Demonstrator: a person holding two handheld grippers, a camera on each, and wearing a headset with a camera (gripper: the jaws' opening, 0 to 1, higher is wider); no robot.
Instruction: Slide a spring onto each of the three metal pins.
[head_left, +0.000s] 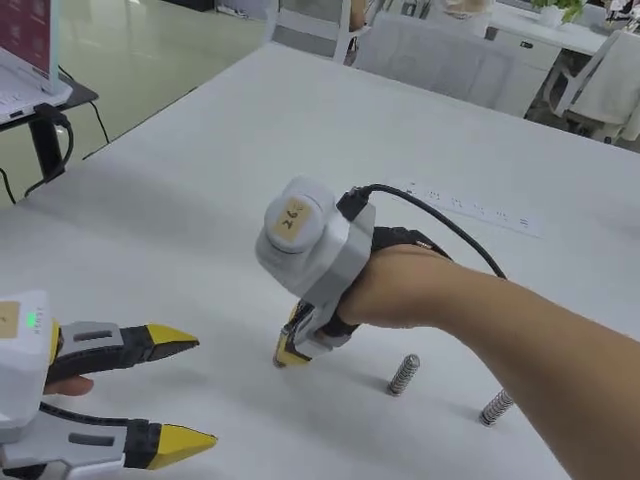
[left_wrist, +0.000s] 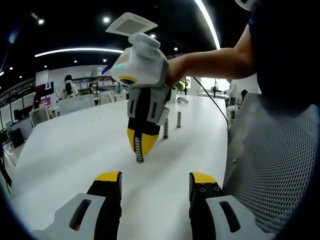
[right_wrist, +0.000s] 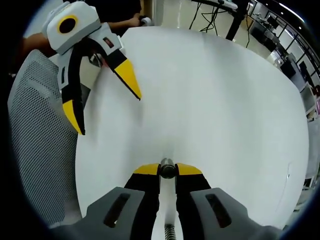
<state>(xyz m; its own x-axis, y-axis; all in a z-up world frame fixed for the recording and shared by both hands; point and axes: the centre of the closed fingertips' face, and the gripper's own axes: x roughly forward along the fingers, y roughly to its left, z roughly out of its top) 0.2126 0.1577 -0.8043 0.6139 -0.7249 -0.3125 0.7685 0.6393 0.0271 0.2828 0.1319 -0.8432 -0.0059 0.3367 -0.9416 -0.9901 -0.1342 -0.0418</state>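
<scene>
- In the head view the tips of the right tongs (head_left: 288, 352) are tucked under their own white body and the hand (head_left: 400, 285) wrapped around them, so what they hold is hidden from that side.
- The left gripper view makes it plain. The right tongs point straight down at the worktop (head_left: 200, 180) and are clamped on a spring (left_wrist: 139, 155), whose coils stick out below the yellow tips.
- The spring's lower end is at the worktop, but I cannot tell whether it touches.
- In the right gripper view a round metal end sits pinched between the tips, and coils show further back between the jaws. Whether a pin runs inside the spring cannot be made out.
- The left tongs (head_left: 190, 390) have their jaws spread wide apart. They lie low over the worktop and are aimed at the right tongs from well apart.
- Two more springs stand on the worktop, on the side of the right tongs away from the left tongs. The nearer spring (head_left: 403, 374) is close beside the tips, and the farther spring (head_left: 496, 407) is past it, below the forearm.
- Both of these lean slightly, and any pin inside them is too small to see.
- A black cable (head_left: 440, 222) runs from the body of the right tongs back over the wrist.
- A white power strip (head_left: 470, 208) lies beyond the right tongs, well apart from them.
- A grey mesh chair back (left_wrist: 270, 150) stands beside the left tongs, cut off at the edge of the view.
</scene>
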